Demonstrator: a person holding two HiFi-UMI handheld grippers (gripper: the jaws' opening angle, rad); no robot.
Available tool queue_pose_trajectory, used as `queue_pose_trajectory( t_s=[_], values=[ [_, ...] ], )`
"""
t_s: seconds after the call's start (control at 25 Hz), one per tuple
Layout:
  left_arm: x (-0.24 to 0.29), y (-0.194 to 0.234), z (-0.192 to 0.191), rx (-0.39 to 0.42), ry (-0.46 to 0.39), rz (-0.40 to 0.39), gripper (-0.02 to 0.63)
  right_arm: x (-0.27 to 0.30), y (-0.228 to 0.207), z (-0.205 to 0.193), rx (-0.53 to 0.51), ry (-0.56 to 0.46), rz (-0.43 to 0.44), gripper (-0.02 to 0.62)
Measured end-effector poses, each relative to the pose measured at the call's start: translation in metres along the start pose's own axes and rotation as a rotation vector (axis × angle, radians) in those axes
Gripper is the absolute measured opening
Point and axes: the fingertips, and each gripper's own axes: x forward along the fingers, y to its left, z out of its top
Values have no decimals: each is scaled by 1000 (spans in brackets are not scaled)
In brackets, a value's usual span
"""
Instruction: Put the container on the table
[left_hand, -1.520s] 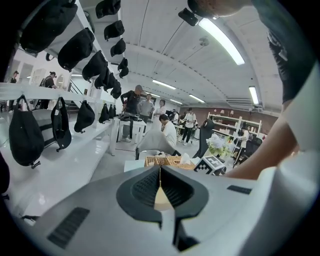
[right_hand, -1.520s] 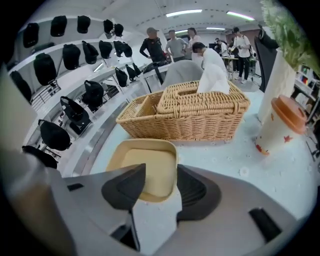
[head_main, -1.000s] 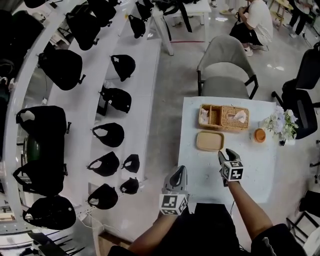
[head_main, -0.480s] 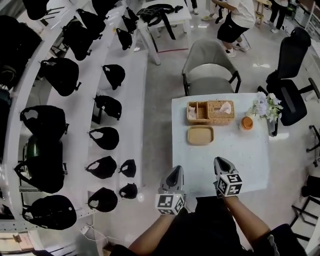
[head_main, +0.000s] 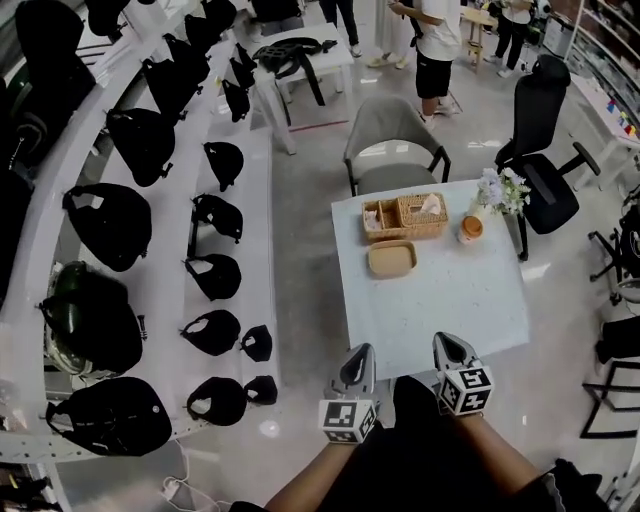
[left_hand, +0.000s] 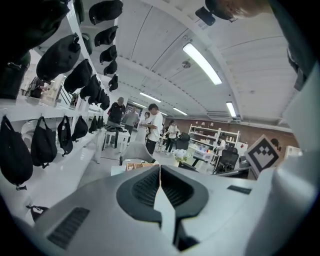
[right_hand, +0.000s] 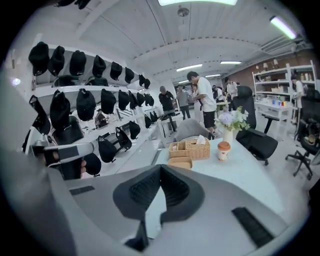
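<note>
White shelving (head_main: 165, 290) hung with black bags (head_main: 108, 224) fills the left. To its right stands the white surface (head_main: 450, 300), carrying a wicker basket (head_main: 405, 217) at its far left. The tan container (head_main: 392, 259) lies flat just on the near side of the basket, and an orange-lidded cup (head_main: 470, 229) stands to the basket's right. By the surface's near edge, the left tongs (head_main: 360, 352) and right tongs (head_main: 448, 342) are both closed tight, gripping nothing.
</note>
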Motion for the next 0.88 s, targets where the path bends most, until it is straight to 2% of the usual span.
queue_pose_trajectory(
  t_s=[0.2,0.36,0.64,0.88],
  values=[
    [-34,-4,1,-7,-9,-38,11,-45,22,6,-47,-81,-57,0],
    [-53,-7,4,-12,-27,-40,11,-80,26,4,-66,-109,-90,0],
    [-58,-23,19,11,-62,-21,11,-111,6,19,-75,-176,-108,-2],
    [-39,-47,32,54,-73,-6,11,-122,-26,42,-88,-206,-99,-2]
  ],
)
